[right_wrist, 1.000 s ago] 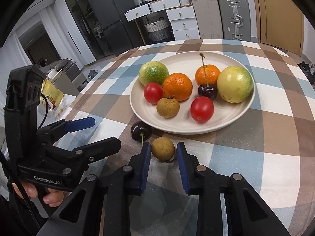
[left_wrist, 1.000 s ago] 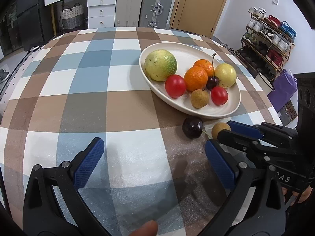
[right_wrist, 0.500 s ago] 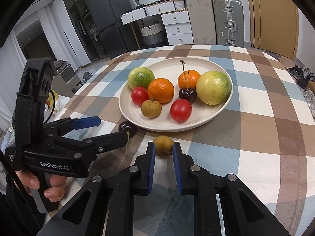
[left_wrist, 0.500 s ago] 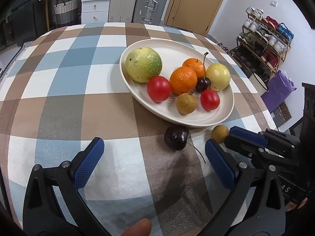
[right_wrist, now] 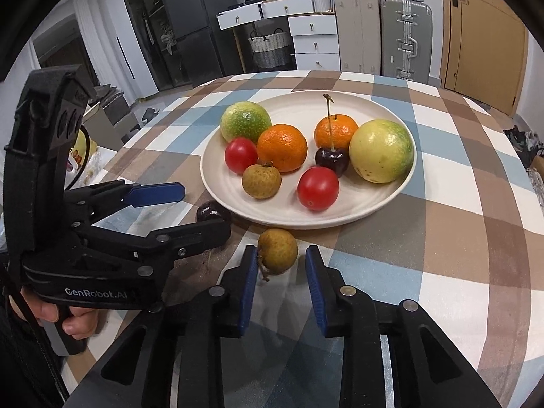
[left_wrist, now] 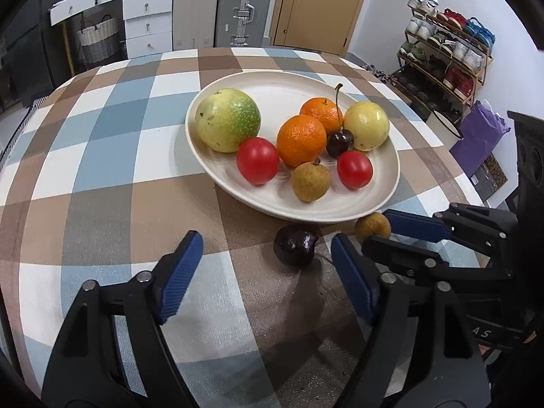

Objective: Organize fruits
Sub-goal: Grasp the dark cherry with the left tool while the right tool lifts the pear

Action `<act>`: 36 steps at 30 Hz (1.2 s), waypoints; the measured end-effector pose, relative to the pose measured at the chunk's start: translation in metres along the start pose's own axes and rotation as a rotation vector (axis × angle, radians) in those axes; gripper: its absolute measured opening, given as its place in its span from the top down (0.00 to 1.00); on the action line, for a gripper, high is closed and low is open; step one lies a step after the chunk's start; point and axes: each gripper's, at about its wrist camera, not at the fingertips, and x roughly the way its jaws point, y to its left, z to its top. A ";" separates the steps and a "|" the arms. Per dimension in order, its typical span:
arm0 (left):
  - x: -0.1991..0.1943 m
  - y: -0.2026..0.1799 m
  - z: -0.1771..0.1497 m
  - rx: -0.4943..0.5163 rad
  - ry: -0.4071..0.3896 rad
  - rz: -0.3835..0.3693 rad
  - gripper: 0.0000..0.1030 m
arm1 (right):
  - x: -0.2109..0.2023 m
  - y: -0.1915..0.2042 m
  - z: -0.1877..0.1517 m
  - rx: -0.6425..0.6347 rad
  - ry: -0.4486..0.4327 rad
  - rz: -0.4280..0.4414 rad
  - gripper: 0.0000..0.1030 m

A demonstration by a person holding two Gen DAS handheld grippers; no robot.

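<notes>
A cream plate (left_wrist: pixel 391 176) (right_wrist: pixel 374 204) on the checked table holds two green-yellow round fruits, two oranges, two red tomatoes, a stemmed cherry and a brown longan. A loose dark cherry (left_wrist: pixel 295 245) (right_wrist: pixel 210 211) and a loose brown longan (left_wrist: pixel 372 227) (right_wrist: pixel 277 251) lie on the cloth just in front of the plate. My left gripper (left_wrist: pixel 265 272) (right_wrist: pixel 200 209) is open, the cherry lying between its blue pads. My right gripper (right_wrist: pixel 278 285) (left_wrist: pixel 391 229) is open with the longan between its fingertips, the left pad touching it.
Suitcases (left_wrist: pixel 244 6), white drawers (left_wrist: pixel 146 23) and a woven basket (left_wrist: pixel 97 42) stand beyond the table's far edge. A shoe rack (left_wrist: pixel 445 57) and a purple bag (left_wrist: pixel 479 139) are at the right. The checked cloth (left_wrist: pixel 102 170) spreads left of the plate.
The right jaws, nearly closed around the longan before, have opened wider. The left gripper has moved forward so the cherry lies between its pads.
</notes>
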 end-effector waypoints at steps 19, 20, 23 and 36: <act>-0.008 -0.010 -0.007 0.036 -0.009 -0.079 0.76 | -0.007 -0.004 -0.006 -0.005 -0.013 0.021 0.76; -0.010 -0.010 -0.007 0.033 -0.013 -0.078 0.76 | -0.008 -0.004 -0.006 -0.006 -0.015 0.021 0.76; -0.017 -0.010 -0.007 0.037 -0.027 -0.071 0.76 | -0.014 -0.004 -0.005 -0.002 -0.032 0.023 0.76; -0.062 -0.017 0.000 0.045 -0.120 -0.040 0.76 | -0.057 0.002 0.004 0.002 -0.132 0.037 0.76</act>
